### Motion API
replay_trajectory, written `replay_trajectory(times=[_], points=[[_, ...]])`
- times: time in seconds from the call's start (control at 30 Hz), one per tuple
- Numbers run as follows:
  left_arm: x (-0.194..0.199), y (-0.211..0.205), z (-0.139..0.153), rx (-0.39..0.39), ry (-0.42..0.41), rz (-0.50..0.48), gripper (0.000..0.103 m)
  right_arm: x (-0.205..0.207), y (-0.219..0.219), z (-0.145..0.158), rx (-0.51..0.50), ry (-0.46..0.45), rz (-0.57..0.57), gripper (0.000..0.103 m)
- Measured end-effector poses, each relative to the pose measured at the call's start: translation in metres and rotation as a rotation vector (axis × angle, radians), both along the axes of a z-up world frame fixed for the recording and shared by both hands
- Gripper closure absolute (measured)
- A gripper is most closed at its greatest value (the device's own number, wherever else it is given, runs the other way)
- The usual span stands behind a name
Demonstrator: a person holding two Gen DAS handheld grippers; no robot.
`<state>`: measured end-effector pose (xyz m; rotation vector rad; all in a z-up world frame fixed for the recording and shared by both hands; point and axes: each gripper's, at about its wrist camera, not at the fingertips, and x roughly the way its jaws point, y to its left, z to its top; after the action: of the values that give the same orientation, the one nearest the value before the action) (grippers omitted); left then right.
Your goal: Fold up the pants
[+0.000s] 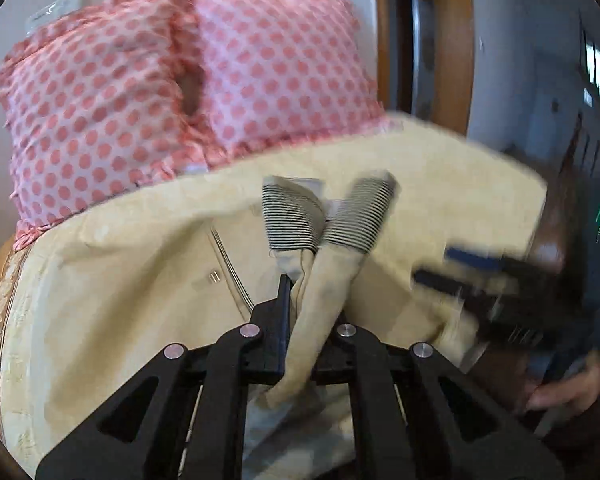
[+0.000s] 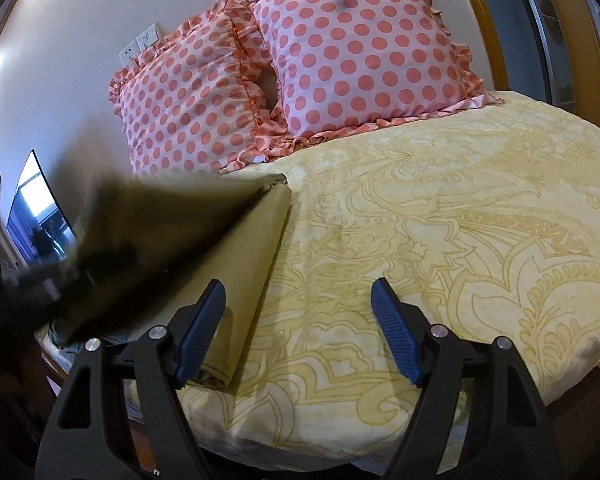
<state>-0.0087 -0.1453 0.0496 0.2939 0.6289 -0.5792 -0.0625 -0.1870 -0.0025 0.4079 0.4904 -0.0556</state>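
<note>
the left claw (image 1: 300,292) is closed tight on a bunch of the pants (image 1: 324,280), and both striped cuffs (image 1: 292,216) stand up just past its tip. the beige cloth hangs down between its black arms. the pants lie on the bed (image 2: 440,240), near its left edge, with the pillows (image 2: 340,60) behind them. the right claw (image 2: 300,332) is wide open and holds nothing; its left blue pad (image 2: 200,332) is over the folded edge of the pants (image 2: 256,256), but i cannot tell if it touches. the pillows lean on the wall (image 2: 72,40) at the head of the bed.
</note>
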Motion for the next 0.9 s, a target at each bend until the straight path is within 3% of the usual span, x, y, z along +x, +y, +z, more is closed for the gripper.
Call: replay_trajectory(times=[0.07,0.13,0.2,0.23,0.27,0.33,0.4,0.5,0.63,0.73,0.8,0.9], points=[[0.001,0.0,-0.015,0.013,0.022,-0.006,0.095,0.0,-0.002,0.003,-0.001,0.002,-0.013,0.024],[-0.01,0.001,-0.019,0.038,-0.028,-0.014,0.092,-0.001,-0.004,0.006,-0.005,0.002,-0.026,0.024],[-0.019,0.005,-0.019,0.052,-0.061,-0.024,0.083,0.001,-0.006,0.01,-0.006,-0.005,-0.032,0.023],[-0.02,0.009,-0.018,0.047,-0.064,-0.036,0.075,0.002,-0.006,0.013,-0.004,-0.014,-0.033,0.023],[-0.027,0.018,-0.016,0.021,-0.059,-0.066,0.056,0.003,-0.007,0.016,-0.004,-0.023,-0.03,0.023],[-0.034,0.038,-0.009,-0.04,-0.036,-0.112,0.036,0.008,-0.005,0.026,-0.007,-0.05,-0.017,0.023],[-0.036,0.065,0.002,-0.091,-0.034,-0.098,0.035,0.014,0.0,0.038,-0.006,-0.084,0.023,0.023],[-0.018,0.114,0.017,-0.103,-0.094,0.128,0.026,0.036,0.02,0.05,-0.01,-0.092,0.157,0.023],[0.025,0.172,0.015,-0.139,-0.058,0.403,0.023,0.072,0.062,0.055,-0.046,-0.073,0.34,0.023],[0.043,0.187,0.001,-0.112,-0.009,0.442,0.022,0.091,0.078,0.045,-0.085,0.015,0.363,0.019],[0.045,0.184,-0.01,-0.08,0.027,0.423,0.022,0.099,0.079,0.026,-0.078,0.14,0.364,0.018],[0.039,0.182,-0.023,-0.074,0.066,0.381,0.021,0.078,0.086,0.019,-0.164,0.146,0.371,0.018]])
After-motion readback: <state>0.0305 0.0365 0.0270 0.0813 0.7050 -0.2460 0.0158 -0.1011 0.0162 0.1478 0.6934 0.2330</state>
